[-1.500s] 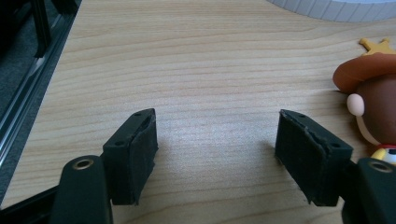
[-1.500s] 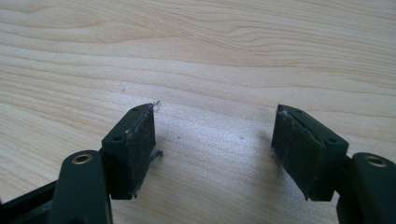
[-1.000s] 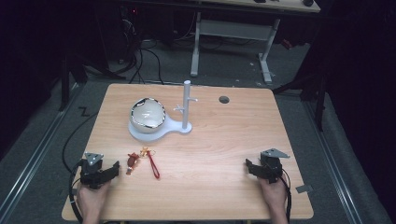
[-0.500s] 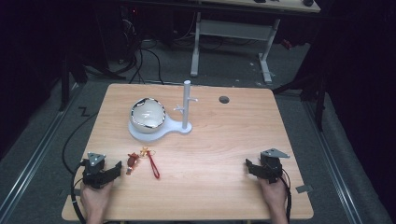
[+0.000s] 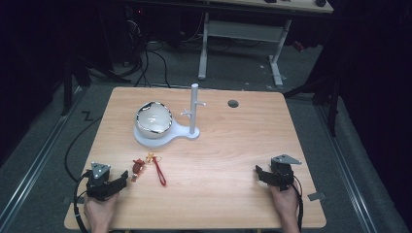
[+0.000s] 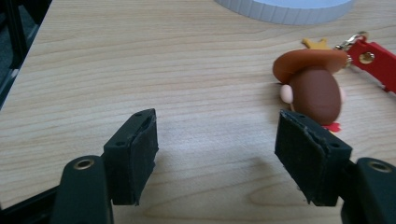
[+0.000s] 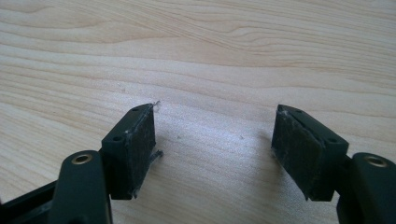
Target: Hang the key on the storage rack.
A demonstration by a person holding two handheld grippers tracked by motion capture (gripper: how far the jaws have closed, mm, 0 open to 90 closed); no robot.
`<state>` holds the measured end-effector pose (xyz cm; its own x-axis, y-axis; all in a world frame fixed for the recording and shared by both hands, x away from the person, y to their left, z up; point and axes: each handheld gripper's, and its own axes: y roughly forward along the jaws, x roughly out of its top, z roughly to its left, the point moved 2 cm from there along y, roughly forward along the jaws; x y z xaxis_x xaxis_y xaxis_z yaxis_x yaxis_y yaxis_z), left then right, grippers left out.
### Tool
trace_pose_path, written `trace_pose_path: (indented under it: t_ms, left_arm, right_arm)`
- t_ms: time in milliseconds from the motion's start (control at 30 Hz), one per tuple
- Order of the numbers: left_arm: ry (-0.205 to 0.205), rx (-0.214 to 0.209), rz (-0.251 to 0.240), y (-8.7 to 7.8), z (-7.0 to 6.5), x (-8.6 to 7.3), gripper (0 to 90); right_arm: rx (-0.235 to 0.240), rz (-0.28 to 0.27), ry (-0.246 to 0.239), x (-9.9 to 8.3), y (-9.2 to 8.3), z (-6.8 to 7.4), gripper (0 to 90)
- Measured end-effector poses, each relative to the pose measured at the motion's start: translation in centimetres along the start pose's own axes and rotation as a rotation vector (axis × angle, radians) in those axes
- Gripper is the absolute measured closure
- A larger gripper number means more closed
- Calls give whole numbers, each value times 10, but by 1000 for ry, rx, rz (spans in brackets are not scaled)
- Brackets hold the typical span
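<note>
A keychain lies on the wooden table [image 5: 218, 155]: a small brown figure with an orange hat [image 5: 138, 168] [image 6: 314, 88] joined to a red strap [image 5: 159, 174] [image 6: 373, 60]. My left gripper [image 5: 121, 177] [image 6: 217, 135] rests at the front left, pointing right toward the figure. It is open; its jaws have just been closing a little, with nothing between them. The figure lies just beyond the right-hand pad [image 6: 308, 158]. My right gripper [image 5: 259, 173] [image 7: 215, 135] sits open over bare wood at the front right.
A white stand [image 5: 167, 138] [image 6: 285, 9] at the table's middle back carries a shiny bowl [image 5: 154, 117] and an upright post with pegs [image 5: 194, 109]. A dark round hole [image 5: 233, 103] marks the far side. Dark floor and cables surround the table.
My left gripper has slid slightly toward the front edge and its jaws stand a little narrower. The right gripper and the keychain have not moved.
</note>
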<state>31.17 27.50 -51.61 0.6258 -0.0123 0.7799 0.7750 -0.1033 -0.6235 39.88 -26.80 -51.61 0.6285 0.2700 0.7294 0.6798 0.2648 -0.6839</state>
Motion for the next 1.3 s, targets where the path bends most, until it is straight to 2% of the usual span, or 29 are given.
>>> trace_pose_path:
  t_ms: [233, 300, 433, 633, 900, 1300]
  left_arm:
    - [1, -43, -18, -7, -8, 2, 305]
    - [12, -71, -15, -8, -12, 3, 305]
    - [41, -97, -12, -9, -21, 6, 309]
    - [37, -109, -10, -1, -28, 13, 321]
    - [34, -115, -6, 13, -30, 22, 346]
    - [12, -130, 8, 27, -30, 24, 395]
  right_arm:
    - [0, 0, 1, 0, 0, 0, 308]
    - [0, 0, 0, 0, 0, 0, 308]
    - [0, 0, 1, 0, 0, 0, 307]
    - [0, 0, 0, 0, 0, 0, 308]
    - [0, 0, 0, 0, 0, 0, 308]
    - [0, 0, 0, 0, 0, 0, 307]
